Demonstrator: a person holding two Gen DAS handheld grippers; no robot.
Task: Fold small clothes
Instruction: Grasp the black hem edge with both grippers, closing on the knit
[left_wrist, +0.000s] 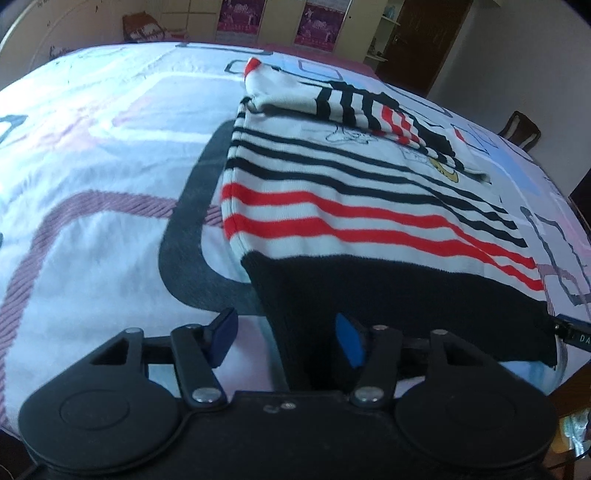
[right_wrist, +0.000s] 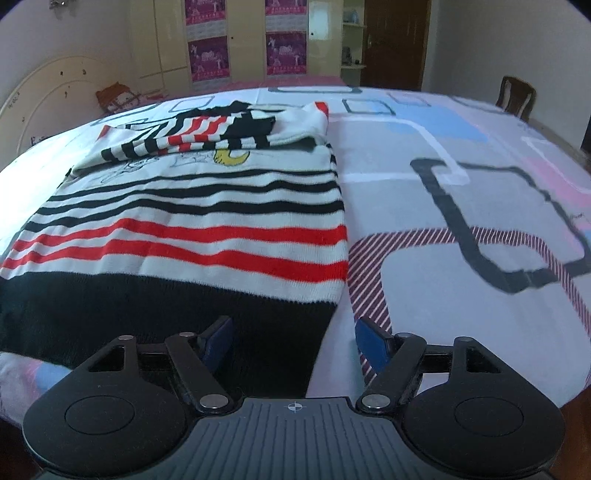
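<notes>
Sweater: a small striped knit sweater (right_wrist: 192, 221) lies flat on the bed (right_wrist: 461, 192), sleeves already folded in across the chest, black hem band toward us. From what we can see it's about halfway folded.

Where it sits: in the right wrist view it covers the left part of the bedspread; in the left wrist view it's on the right. So we're standing at the hem with one hand at each bottom corner.

Handling: we'd guess light, soft and floppy, no stiffness at all. The knit looks grippy rather than slippery, and nothing on it is fragile. It'll sag and drag if lifted from one point only.

Where to grab: the thick black hem band (left_wrist: 388, 291), at both bottom corners together. It looks like the sturdiest edge, and pinching both layers keeps the fold square.

Left hand-held gripper (left_wrist: 286, 339): jaws apart, with the left hem corner running in between the blue pads. We don't see them pressing on it, so no grip.

Right hand-held gripper (right_wrist: 295, 343): jaws wide apart, straddling the right hem corner. One pad is over the black band and one over bare bedspread, clamped on nothing.

Containers: none in view, no basket or bin, just the bed. A wardrobe (right_wrist: 236, 40) stands at the back wall with doors closed, contents unknown.

Risk: the sleeves could slide out when the hem goes up and over.
</notes>
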